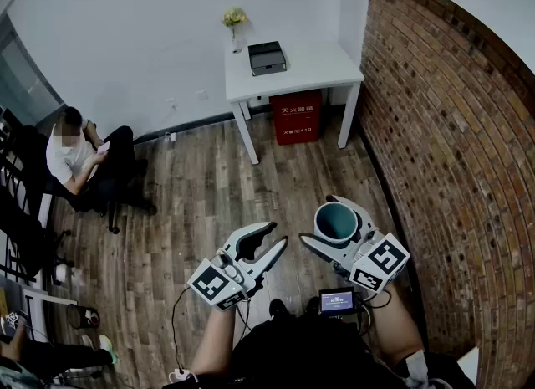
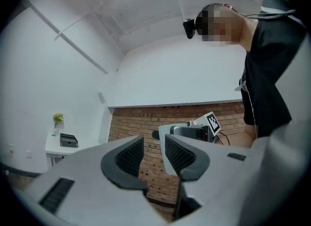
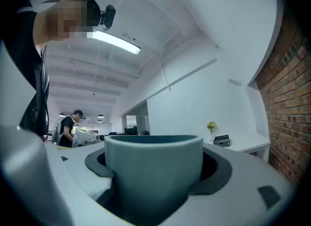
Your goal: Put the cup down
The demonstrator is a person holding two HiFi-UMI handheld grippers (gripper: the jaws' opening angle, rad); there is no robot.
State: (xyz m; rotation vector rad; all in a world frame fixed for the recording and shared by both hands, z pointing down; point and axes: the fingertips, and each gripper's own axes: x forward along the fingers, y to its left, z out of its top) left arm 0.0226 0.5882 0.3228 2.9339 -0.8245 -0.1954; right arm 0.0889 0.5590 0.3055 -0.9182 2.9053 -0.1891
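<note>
A teal cup point(image 1: 338, 218) hangs upright above the wooden floor, with my right gripper point(image 1: 328, 227) shut on it. In the right gripper view the cup point(image 3: 153, 171) fills the gap between the two dark pads point(image 3: 218, 167), which press on its sides. My left gripper point(image 1: 278, 234) is to the left of the cup at about the same height, apart from it. Its jaws point(image 2: 153, 147) stand close together with nothing between them. The white table point(image 1: 313, 65) stands well ahead against the far wall.
On the table sit a black box point(image 1: 267, 58) and a small vase of flowers point(image 1: 235, 28). A red box point(image 1: 295, 116) stands under it. A brick wall point(image 1: 451, 153) runs along the right. A person point(image 1: 79, 157) sits at the left.
</note>
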